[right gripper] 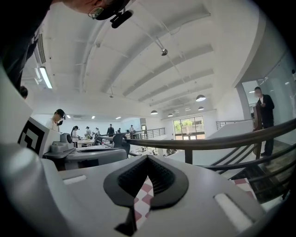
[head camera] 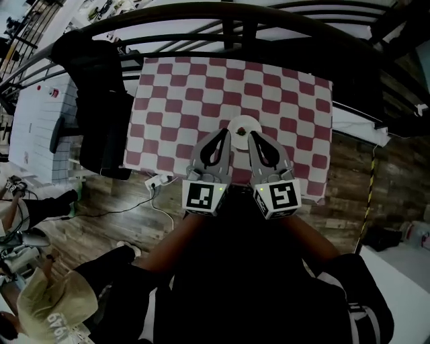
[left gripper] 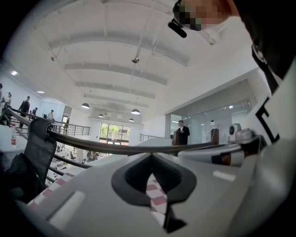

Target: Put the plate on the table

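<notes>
I'm looking steeply down on the bench (head camera: pixel 304 176), which is covered edge to edge by a red-and-white checked cloth (head camera: pixel 176 89). The plate (head camera: pixel 243 125), small, round and white, lies flat on that cloth, about midway along the bench and close to its near edge. Both tools hang over that near edge, side by side, pointing toward the far side of the bench. The left tool (head camera: pixel 225 134) is fully closed. In the left gripper view its dark pads (left gripper: pixel 133 177) meet at the tip with nothing held, and only a sliver of cloth shows through the gap behind them. The right tool (head camera: pixel 254 136) is the same. In the right gripper view its pads (right gripper: pixel 159 179) are pressed together at the tip, gripping nothing, with checked cloth showing below. From above, the two tips sit just on the near side of the plate, one at each flank. I can't tell whether either one touches its rim. A black jacket (head camera: pixel 101 101) hangs down against the bench's left edge. A dark curved railing (head camera: pixel 235 15) runs beyond the far edge. Wooden floor (head camera: pixel 366 175) shows off the right end, and a white power strip (head camera: pixel 157 181) lies on the floor just below the near left corner. Further out from that corner stands a person (head camera: pixel 40 302) in a pale cap.
</notes>
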The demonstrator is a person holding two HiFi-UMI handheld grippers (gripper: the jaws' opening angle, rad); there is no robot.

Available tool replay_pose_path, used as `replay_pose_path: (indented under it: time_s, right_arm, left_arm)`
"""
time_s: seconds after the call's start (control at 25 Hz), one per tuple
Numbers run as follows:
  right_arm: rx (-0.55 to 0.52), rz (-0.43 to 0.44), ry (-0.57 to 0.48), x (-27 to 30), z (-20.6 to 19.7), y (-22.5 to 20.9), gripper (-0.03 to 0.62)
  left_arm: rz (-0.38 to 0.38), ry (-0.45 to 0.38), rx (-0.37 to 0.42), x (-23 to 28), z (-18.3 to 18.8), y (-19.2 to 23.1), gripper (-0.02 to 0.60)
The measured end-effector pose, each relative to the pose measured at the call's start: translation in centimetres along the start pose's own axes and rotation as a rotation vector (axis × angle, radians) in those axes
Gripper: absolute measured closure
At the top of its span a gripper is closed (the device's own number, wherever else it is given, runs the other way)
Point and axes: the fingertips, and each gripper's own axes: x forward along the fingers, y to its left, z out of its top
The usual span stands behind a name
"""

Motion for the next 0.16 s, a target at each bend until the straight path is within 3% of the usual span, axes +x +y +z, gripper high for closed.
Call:
replay_pose_path:
  time_s: [0.16]
  right_arm:
    - [-0.006, 0.021, 0.008, 1.3, -0.2, 1.4, 0.597]
  left_arm:
    - [0.011, -0.009, -0.004, -0.6, -0.6, 1.7, 0.572]
